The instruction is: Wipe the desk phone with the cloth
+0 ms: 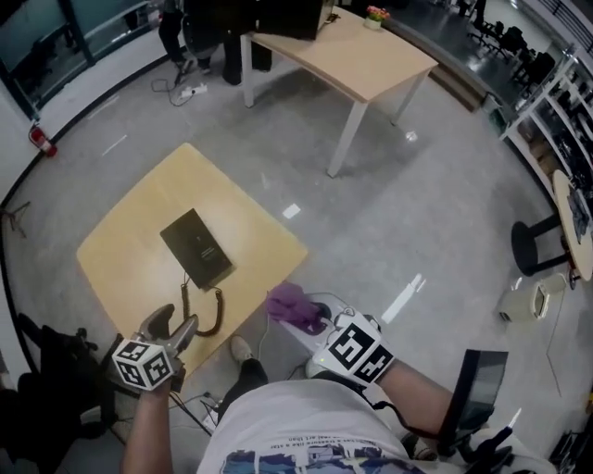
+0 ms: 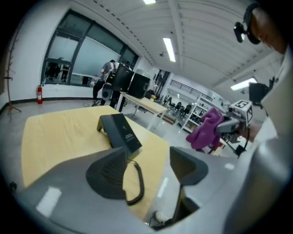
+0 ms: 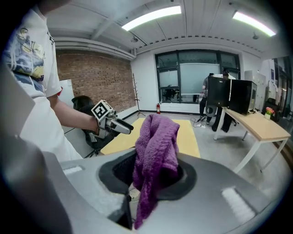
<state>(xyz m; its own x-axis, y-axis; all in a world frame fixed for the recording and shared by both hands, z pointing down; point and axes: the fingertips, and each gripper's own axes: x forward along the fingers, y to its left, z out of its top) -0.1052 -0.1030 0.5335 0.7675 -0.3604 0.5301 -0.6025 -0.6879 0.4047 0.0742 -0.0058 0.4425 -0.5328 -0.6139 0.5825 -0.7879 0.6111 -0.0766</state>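
A black desk phone (image 1: 196,247) lies on a small wooden table (image 1: 120,250), and its coiled cord (image 1: 208,315) trails toward the near edge. My left gripper (image 1: 176,329) hovers at that near edge, open, nothing between its jaws. In the left gripper view the phone (image 2: 120,131) sits ahead of the open left gripper (image 2: 149,167), with the cord (image 2: 136,183) curling just past them. My right gripper (image 1: 315,319) is off the table's right corner, shut on a purple cloth (image 1: 295,305). In the right gripper view the cloth (image 3: 155,151) hangs bunched from the shut right gripper (image 3: 153,176).
A larger wooden table (image 1: 357,56) with white legs stands at the back, with a person (image 1: 171,28) beyond it. A black stool (image 1: 537,245) and a white box (image 1: 533,301) are on the floor at right. A dark chair (image 1: 46,361) sits at lower left.
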